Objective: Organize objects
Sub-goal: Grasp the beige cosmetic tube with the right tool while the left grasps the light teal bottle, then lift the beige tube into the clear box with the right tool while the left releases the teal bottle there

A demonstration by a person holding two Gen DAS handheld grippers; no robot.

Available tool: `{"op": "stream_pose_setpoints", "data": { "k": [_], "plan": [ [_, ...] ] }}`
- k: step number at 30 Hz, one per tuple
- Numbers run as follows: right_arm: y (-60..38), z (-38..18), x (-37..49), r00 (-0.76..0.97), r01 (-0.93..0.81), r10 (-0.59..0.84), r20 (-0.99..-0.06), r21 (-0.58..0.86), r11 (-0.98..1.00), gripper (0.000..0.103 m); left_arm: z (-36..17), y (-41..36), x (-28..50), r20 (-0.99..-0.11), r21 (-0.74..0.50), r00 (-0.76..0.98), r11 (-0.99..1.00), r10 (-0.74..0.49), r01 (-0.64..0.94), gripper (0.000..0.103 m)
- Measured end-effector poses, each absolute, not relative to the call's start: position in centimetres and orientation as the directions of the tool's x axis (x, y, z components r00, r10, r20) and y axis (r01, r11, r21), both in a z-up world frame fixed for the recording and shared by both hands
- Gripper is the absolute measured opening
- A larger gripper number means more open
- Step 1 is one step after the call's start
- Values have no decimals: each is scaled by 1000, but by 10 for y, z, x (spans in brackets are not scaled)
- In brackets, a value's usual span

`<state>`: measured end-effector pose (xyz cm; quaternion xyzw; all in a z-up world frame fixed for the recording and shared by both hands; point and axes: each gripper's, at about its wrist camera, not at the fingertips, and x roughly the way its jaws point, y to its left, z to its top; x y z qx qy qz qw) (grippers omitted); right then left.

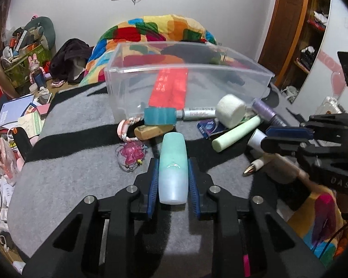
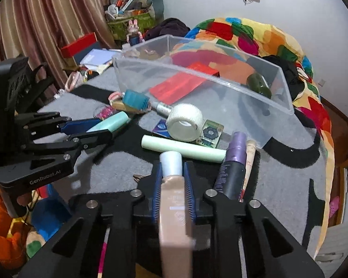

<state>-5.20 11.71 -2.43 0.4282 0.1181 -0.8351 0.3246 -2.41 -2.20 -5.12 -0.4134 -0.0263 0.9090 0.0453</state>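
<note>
The left gripper is clamped on a mint bottle, which runs lengthwise between the blue pads and points toward 12 o'clock. The right gripper is clamped on a beige tube with a white cap, likewise pointing to 12 o'clock. From the left wrist, the clear bin sits at 12 o'clock on the gray blanket, holding a red packet. A white tape roll, a green stick and a purple bottle lie loose between the right gripper and the bin.
</note>
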Motion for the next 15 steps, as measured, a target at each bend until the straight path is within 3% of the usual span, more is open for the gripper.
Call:
{"op": "stream_pose_setpoints", "data": {
  "k": [11, 15],
  "plan": [
    [112, -28, -57, -387, 654, -424, -819, 80, -752, 11, -34, -21, -14, -722, -94, -682, -994, 112, -62, 24],
    [112, -29, -62, -396, 630, -403, -825, 75, -773, 27, -28, -25, -11, -708, -104, -697, -993, 113, -55, 24]
  ]
}}
